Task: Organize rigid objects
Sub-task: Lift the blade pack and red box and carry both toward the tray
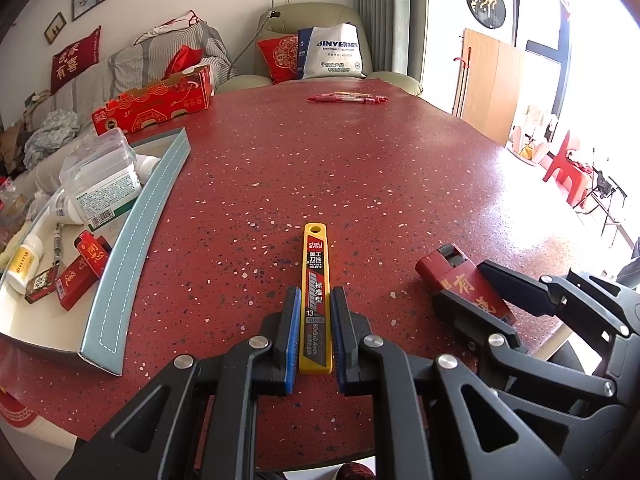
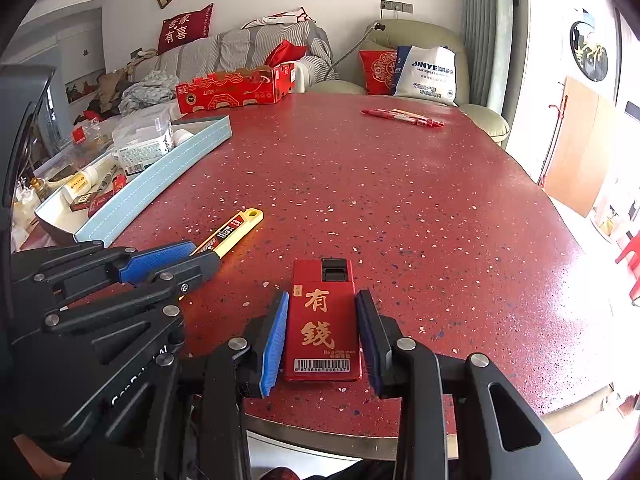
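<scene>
A yellow blade case (image 1: 315,276) lies flat on the red table, pointing away; it also shows in the right wrist view (image 2: 236,227). My left gripper (image 1: 315,300) straddles its near half, jaws narrow with thin gaps each side, open. A red lighter (image 2: 323,320) with gold characters lies near the table's front edge; it also shows in the left wrist view (image 1: 464,284). My right gripper (image 2: 323,300) straddles it, open, small gaps both sides. A blue-rimmed tray (image 1: 140,216) at the left holds lighters, bottles and a clear box.
Red pens (image 1: 348,98) lie at the far side of the table. A long red carton (image 1: 156,104) stands behind the tray (image 2: 160,176). A sofa and an armchair with a white bag (image 1: 332,54) stand beyond the table.
</scene>
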`<state>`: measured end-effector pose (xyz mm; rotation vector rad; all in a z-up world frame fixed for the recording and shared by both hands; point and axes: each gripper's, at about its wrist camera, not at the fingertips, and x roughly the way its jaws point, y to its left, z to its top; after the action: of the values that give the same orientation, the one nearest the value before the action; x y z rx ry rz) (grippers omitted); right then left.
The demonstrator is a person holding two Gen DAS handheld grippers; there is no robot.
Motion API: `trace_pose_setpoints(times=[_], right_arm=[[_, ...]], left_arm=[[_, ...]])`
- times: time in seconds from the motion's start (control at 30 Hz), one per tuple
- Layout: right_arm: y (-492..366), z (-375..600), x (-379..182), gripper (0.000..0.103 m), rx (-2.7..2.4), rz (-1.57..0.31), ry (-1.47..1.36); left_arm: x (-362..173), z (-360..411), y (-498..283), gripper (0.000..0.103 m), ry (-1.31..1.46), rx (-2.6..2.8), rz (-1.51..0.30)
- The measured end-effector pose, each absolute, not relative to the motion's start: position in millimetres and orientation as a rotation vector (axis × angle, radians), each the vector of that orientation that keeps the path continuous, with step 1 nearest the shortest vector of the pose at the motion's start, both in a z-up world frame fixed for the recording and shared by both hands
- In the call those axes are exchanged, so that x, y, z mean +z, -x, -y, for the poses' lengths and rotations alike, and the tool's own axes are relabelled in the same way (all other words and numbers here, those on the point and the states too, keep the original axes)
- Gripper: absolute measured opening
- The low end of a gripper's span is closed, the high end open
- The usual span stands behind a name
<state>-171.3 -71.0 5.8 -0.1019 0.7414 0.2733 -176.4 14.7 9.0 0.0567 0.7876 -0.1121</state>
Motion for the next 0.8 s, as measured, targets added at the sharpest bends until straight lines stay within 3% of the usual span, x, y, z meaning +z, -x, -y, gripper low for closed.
trace_pose_setpoints(times=[0.4,0.8], right_arm=[[173,60,19,0.035,0.283,-0.720,0.121],[177,36,58,0.035,0.334,-0.642,0.126]], left_arm=[[21,-26,181,0.015,-0.042,-0.082,-0.758],[66,-58,193,0.015,0.011,-0.044,-0.653]])
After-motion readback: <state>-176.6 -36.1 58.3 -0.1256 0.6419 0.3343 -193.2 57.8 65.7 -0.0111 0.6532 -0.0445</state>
